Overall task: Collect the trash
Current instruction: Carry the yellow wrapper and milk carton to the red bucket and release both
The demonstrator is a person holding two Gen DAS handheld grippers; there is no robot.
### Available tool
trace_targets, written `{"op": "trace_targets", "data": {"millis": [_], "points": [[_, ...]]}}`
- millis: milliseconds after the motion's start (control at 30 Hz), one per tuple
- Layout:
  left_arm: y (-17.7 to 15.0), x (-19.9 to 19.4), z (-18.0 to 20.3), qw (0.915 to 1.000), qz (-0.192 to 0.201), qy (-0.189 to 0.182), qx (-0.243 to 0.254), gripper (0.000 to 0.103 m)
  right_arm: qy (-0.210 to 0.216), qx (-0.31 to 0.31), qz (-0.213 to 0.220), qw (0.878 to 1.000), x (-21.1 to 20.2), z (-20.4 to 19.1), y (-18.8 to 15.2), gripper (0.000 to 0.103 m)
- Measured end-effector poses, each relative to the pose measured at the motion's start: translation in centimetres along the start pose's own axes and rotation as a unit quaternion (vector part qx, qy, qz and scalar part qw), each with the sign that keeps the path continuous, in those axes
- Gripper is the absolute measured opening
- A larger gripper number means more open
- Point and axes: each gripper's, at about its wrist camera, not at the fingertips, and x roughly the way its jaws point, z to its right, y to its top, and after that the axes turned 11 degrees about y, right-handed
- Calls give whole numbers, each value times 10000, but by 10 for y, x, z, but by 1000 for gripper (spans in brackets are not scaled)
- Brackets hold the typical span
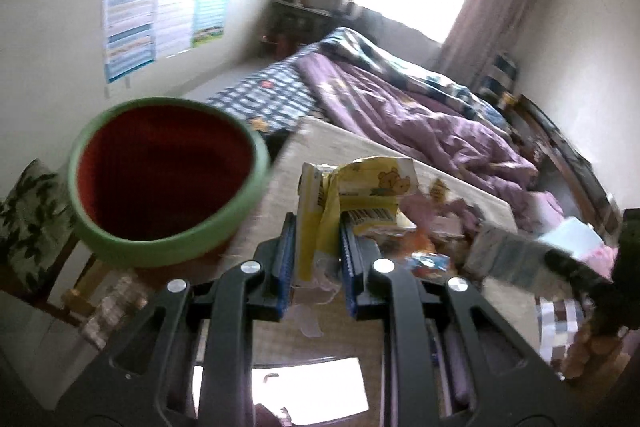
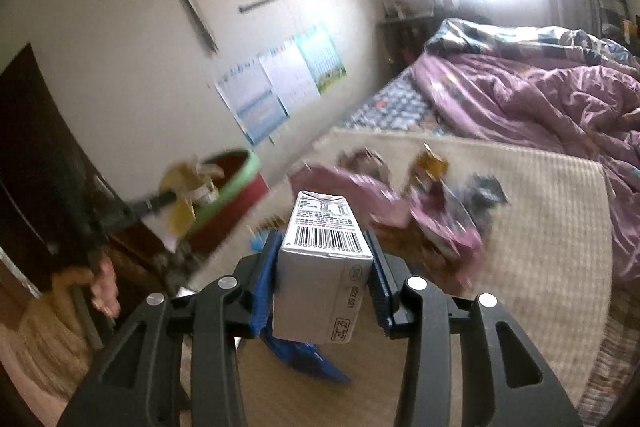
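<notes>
My left gripper (image 1: 318, 227) is shut on a crumpled yellow wrapper (image 1: 360, 183) with a cartoon bear, just right of a round bin (image 1: 172, 247) with a green rim and red inside. The right wrist view shows that left gripper (image 2: 176, 199) and the yellow wrapper (image 2: 188, 183) blurred beside the bin (image 2: 240, 167). My right gripper (image 2: 324, 239) is shut on a small white carton (image 2: 316, 291) with a barcode, lifted off the mat. In the left wrist view the carton (image 1: 508, 255) appears blurred at the right. Several pink and orange wrappers (image 2: 400, 211) lie on the beige mat (image 2: 540, 207).
A bed with a purple duvet (image 2: 540, 99) lies beyond the mat. A chair with a leaf-print cushion (image 1: 32, 215) stands left of the bin. A blue wrapper (image 2: 304, 355) lies under the carton. A person's hand (image 2: 104, 283) shows near a dark door (image 2: 32, 147).
</notes>
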Motion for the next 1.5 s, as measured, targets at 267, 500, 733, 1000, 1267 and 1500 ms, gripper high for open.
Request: {"op": "trace_targets", "data": {"millis": [267, 500, 733, 1000, 1267, 1500], "points": [[13, 0, -44, 9995, 124, 281, -98, 20, 241, -156, 295, 9992, 46, -56, 43, 40], [27, 16, -86, 9981, 89, 604, -71, 20, 387, -182, 97, 9990, 119, -106, 61, 40], [31, 49, -121, 9959, -233, 866, 107, 20, 356, 146, -357, 9986, 203, -123, 65, 40], [34, 78, -137, 9942, -446, 858, 476, 24, 176, 300, -784, 9963, 275, -138, 60, 40], [39, 90, -145, 9963, -444, 533, 506, 47, -14, 395, -942, 9948, 299, -137, 53, 40], [50, 85, -160, 9976, -206, 626, 227, 65, -63, 460, -1389, 9892, 326, -140, 46, 40]]}}
